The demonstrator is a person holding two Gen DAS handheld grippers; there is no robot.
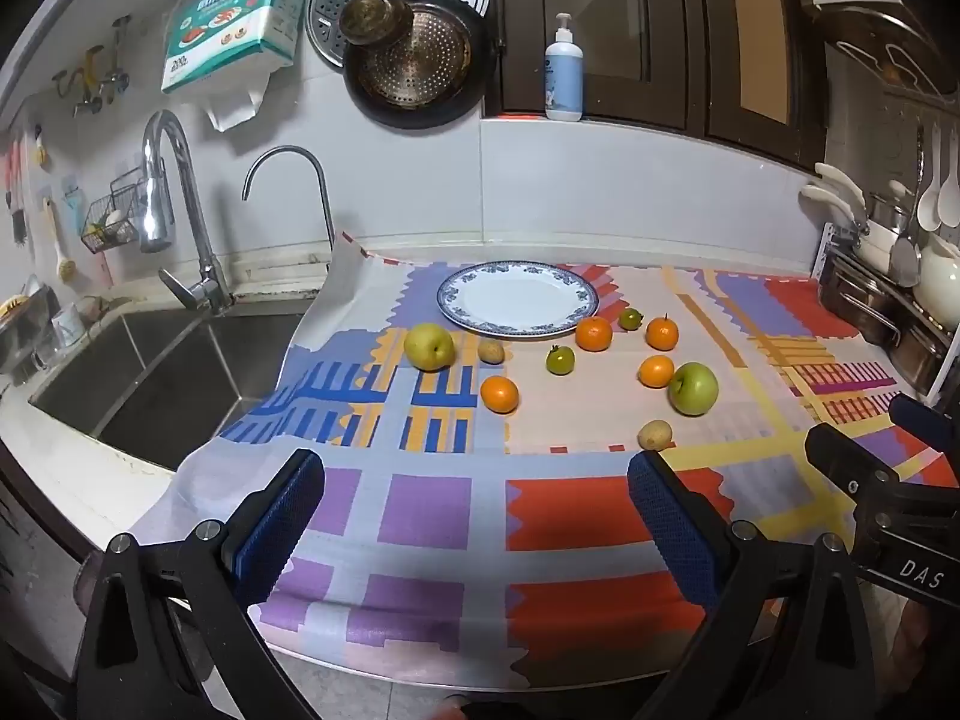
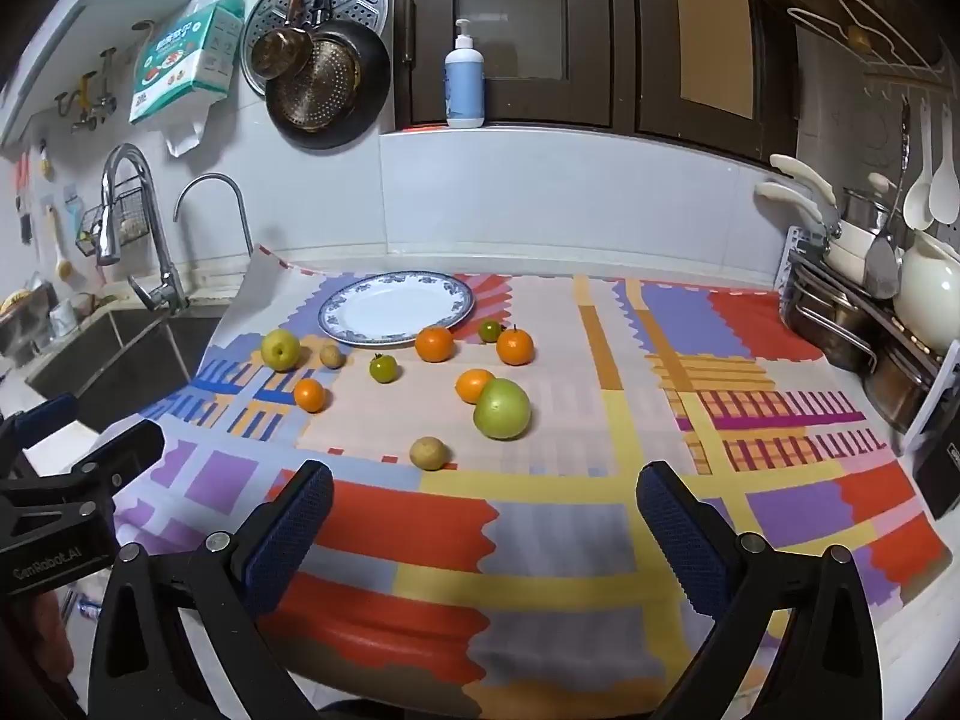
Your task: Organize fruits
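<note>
We hold the left gripper (image 1: 477, 501) with its blue-padded fingers (image 1: 282, 516) spread as wide as they go and nothing between them, hovering over the near part of the patterned cloth (image 1: 432, 504). The right gripper (image 2: 486, 510) stands the same way, its fingers (image 2: 678, 531) fully apart and empty above the cloth's orange and yellow patches. Each gripper shows at the edge of the other's view, so the two sit side by side. Nearest to us lies a small yellowish-brown fruit (image 2: 428, 453), just ahead of the right gripper's fingers. Behind it rests a green apple (image 2: 502, 408), with an orange (image 2: 473, 384) touching or nearly touching its far left side. Further left sits another orange (image 2: 309, 394), and beyond that a yellow apple (image 2: 280, 349) with a second small brownish fruit (image 2: 332, 356) just beside it. A small green tomato (image 2: 383, 368) lies in the middle of the group. Close to the plate's near edge are two more oranges (image 2: 434, 343) (image 2: 515, 346) and another green tomato (image 2: 489, 331) between them. The white plate with a blue patterned rim (image 2: 336, 324) sits at the back of the cloth with no fruit on it. To the left is a steel sink (image 1: 150, 372) with a chrome faucet (image 1: 174, 210); a pump bottle (image 2: 464, 81) stands on the ledge behind, and pans (image 2: 327, 81) hang on the wall.
</note>
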